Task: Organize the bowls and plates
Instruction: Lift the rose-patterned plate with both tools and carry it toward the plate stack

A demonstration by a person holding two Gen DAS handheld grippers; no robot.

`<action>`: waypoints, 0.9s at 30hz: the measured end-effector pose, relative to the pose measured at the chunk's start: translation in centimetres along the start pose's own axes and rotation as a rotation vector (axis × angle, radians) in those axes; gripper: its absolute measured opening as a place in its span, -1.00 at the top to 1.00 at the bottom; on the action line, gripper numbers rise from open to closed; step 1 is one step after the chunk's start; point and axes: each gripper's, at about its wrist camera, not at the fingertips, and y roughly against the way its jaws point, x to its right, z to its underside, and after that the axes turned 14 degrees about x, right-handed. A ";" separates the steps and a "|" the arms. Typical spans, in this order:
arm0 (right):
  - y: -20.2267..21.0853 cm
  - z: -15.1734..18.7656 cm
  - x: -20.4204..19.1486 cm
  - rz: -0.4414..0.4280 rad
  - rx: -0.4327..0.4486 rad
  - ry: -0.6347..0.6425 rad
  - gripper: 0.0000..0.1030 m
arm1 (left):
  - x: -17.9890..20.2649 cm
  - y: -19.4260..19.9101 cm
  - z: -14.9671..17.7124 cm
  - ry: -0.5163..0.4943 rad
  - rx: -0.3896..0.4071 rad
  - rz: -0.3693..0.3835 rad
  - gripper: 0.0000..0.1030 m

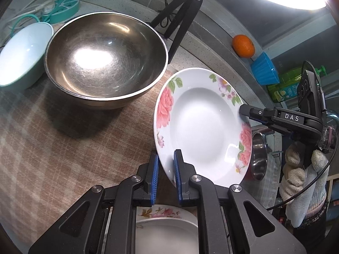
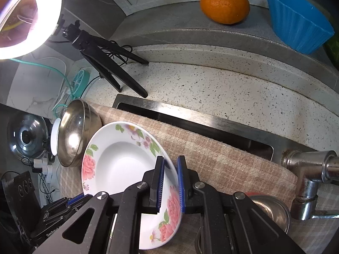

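Note:
A white deep plate with pink roses [image 1: 201, 127] is held tilted above the checked cloth, gripped on two sides. My left gripper [image 1: 166, 173] is shut on its near rim. My right gripper [image 1: 241, 111] is shut on the opposite rim; in the right wrist view [image 2: 170, 182] its blue pads pinch the plate [image 2: 118, 165]. A large steel bowl [image 1: 106, 63] stands on the cloth behind, also in the right wrist view [image 2: 74, 133]. A teal bowl with white inside [image 1: 21, 55] sits left of it. A second flowered plate [image 1: 165, 228] lies under my left gripper.
A checked cloth [image 1: 53, 148] covers the counter. A ring light on a black tripod [image 1: 182, 17] stands behind the bowls. An orange [image 2: 224, 4] and a blue ribbed cup [image 2: 296, 19] sit on the ledge. A small steel cup [image 1: 258, 158], a tap [image 2: 307, 180] and a pot lid [image 2: 27, 137] are nearby.

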 end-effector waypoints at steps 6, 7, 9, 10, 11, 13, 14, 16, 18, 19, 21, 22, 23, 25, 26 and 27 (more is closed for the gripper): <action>1.6 0.6 -0.8 -0.006 0.021 -0.012 0.78 | 0.2 1.2 0.0 -0.019 0.009 0.004 0.78; 1.8 0.7 -0.9 -0.008 0.024 -0.013 0.78 | 0.2 1.4 0.0 -0.023 0.008 0.006 0.78; 2.4 1.2 -1.0 -0.009 0.031 -0.026 0.78 | 0.3 1.7 0.2 -0.031 0.003 0.012 0.78; 2.7 1.4 -1.1 -0.009 0.034 -0.030 0.78 | 0.4 2.0 0.3 -0.037 0.002 0.016 0.78; 2.9 1.6 -1.2 -0.008 0.037 -0.033 0.78 | 0.4 2.2 0.4 -0.042 -0.001 0.019 0.78; 3.5 2.1 -1.3 -0.005 0.042 -0.043 0.78 | 0.3 2.7 0.5 -0.051 -0.005 0.026 0.78; 3.8 2.4 -1.4 -0.003 0.044 -0.047 0.78 | 0.3 2.9 0.6 -0.053 -0.007 0.028 0.78; 4.2 3.1 -1.5 0.002 0.048 -0.055 0.78 | 0.3 3.3 0.7 -0.064 -0.010 0.033 0.78; 4.7 3.8 -1.6 0.004 0.051 -0.066 0.78 | 0.4 3.5 0.8 -0.075 -0.014 0.037 0.78; 4.9 4.1 -1.6 0.005 0.054 -0.073 0.78 | 0.4 3.8 0.9 -0.083 -0.016 0.040 0.78; 5.4 4.9 -1.8 0.006 0.059 -0.086 0.78 | 0.2 4.2 1.2 -0.093 -0.022 0.045 0.78; 5.6 5.3 -1.9 0.008 0.061 -0.091 0.78 | 0.1 4.4 1.2 -0.098 -0.025 0.048 0.78; 5.8 5.7 -2.0 0.012 0.064 -0.096 0.78 | 0.1 4.6 1.4 -0.103 -0.027 0.050 0.78; 6.2 6.4 -2.3 0.013 0.067 -0.105 0.78 | -0.1 5.1 1.5 -0.114 -0.031 0.054 0.78; 6.5 6.9 -2.5 0.013 0.070 -0.113 0.78 | -0.3 5.3 1.6 -0.117 -0.033 0.057 0.78; 6.6 7.2 -2.7 0.014 0.072 -0.116 0.78 | -0.4 5.5 1.5 -0.121 -0.034 0.060 0.78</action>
